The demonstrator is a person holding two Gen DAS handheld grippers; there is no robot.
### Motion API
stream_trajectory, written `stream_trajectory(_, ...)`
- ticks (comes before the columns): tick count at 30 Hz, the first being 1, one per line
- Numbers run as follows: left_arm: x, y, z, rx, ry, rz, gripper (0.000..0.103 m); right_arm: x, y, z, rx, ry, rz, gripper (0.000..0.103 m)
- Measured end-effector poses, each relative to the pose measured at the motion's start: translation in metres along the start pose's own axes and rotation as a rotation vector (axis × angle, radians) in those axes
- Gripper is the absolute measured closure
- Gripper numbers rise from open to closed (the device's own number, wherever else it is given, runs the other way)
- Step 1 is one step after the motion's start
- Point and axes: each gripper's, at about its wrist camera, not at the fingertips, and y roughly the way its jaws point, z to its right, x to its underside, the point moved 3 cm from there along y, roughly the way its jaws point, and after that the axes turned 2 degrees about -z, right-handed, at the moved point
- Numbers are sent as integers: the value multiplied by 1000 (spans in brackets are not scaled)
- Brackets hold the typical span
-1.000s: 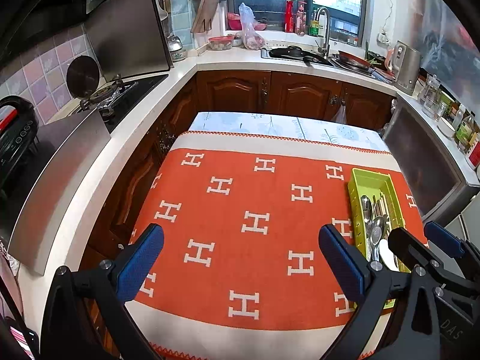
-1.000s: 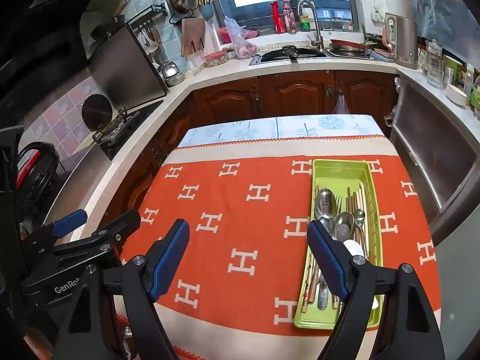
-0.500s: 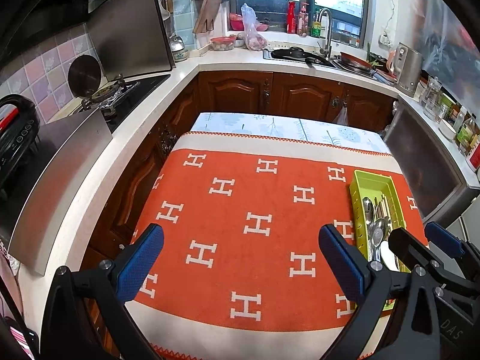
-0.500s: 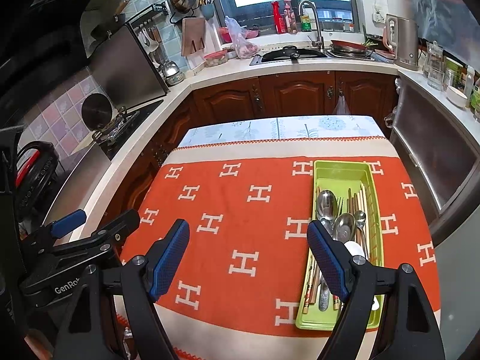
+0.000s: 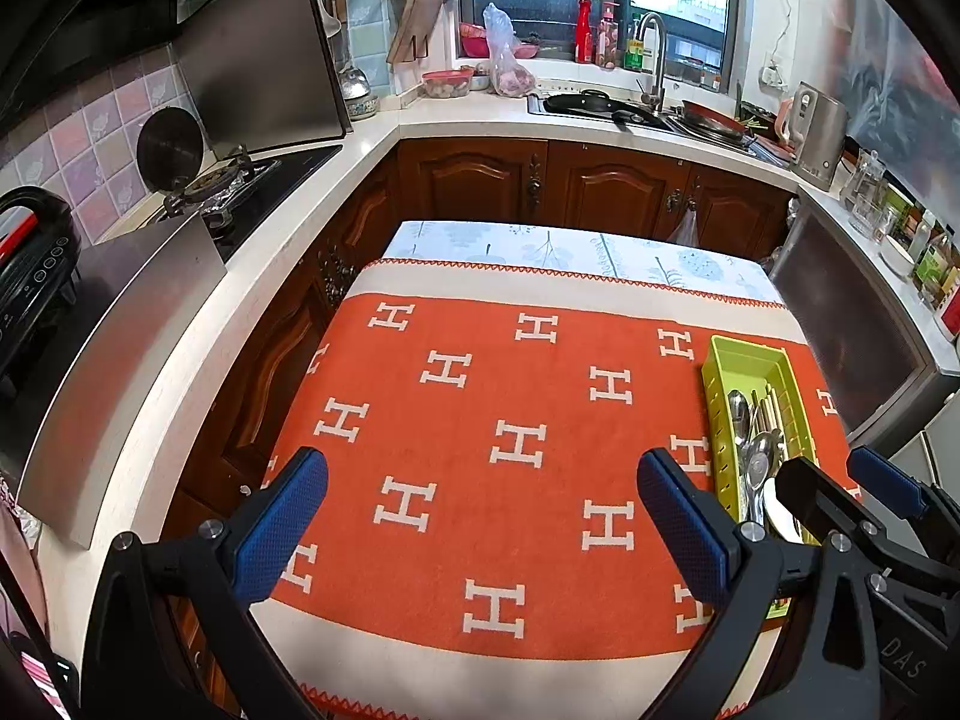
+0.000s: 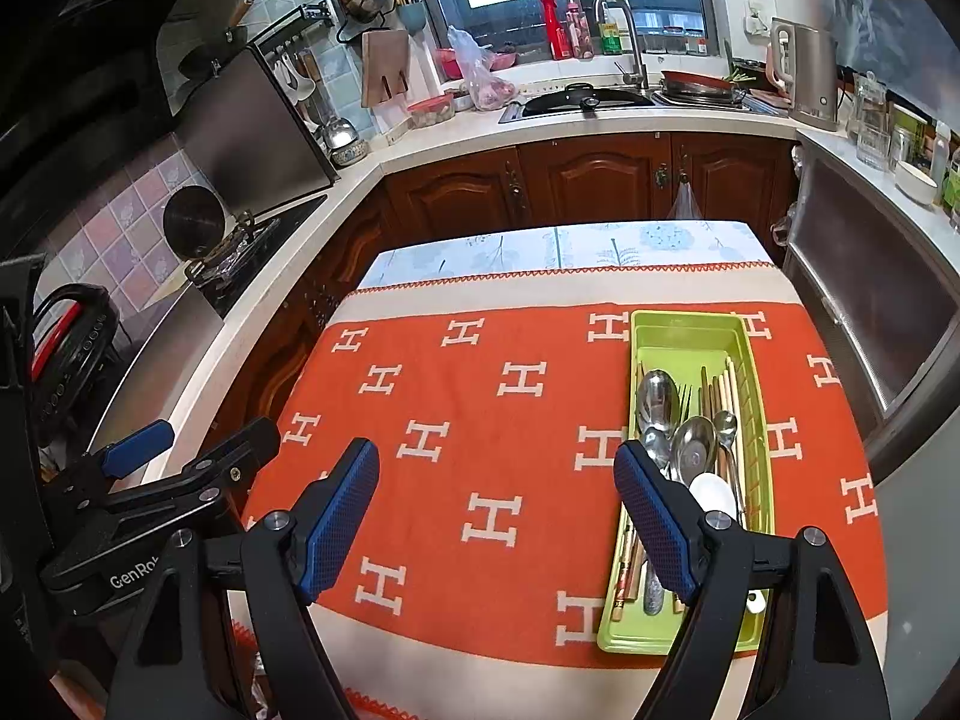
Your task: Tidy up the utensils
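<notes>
We hold both grippers above the near edge of a table spread with an orange cloth (image 5: 480, 420). Our left gripper (image 5: 480, 516) has its jaws wide apart, nothing between them, over the cloth's middle. Our right gripper (image 6: 498, 510) is likewise spread wide and empty, its right finger (image 6: 654, 516) in front of the near left part of the tray (image 6: 750, 396).

The tray is green and long, and lies on the right side of the cloth with its long axis running from us toward the far cabinets. Its far end is bare. Inside, the utensils lie along that same axis: the spoons (image 6: 657, 399) have their bowls toward the far end and handles toward us, and a bundle of chopsticks (image 6: 723, 402) lies parallel beside them on the right. A white spoon (image 6: 711, 492) rests just behind the metal ones. Some chopstick ends show at the tray's near left corner, beneath our finger.

In the left view the tray (image 5: 720, 372) sits at the right, partly hidden by our right gripper (image 5: 840, 492).
</notes>
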Motion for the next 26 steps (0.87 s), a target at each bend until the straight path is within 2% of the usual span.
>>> stream_trajectory(26,7,-2,-12,-23,-12,3,1,6,1,-10,1,-17,-13,21)
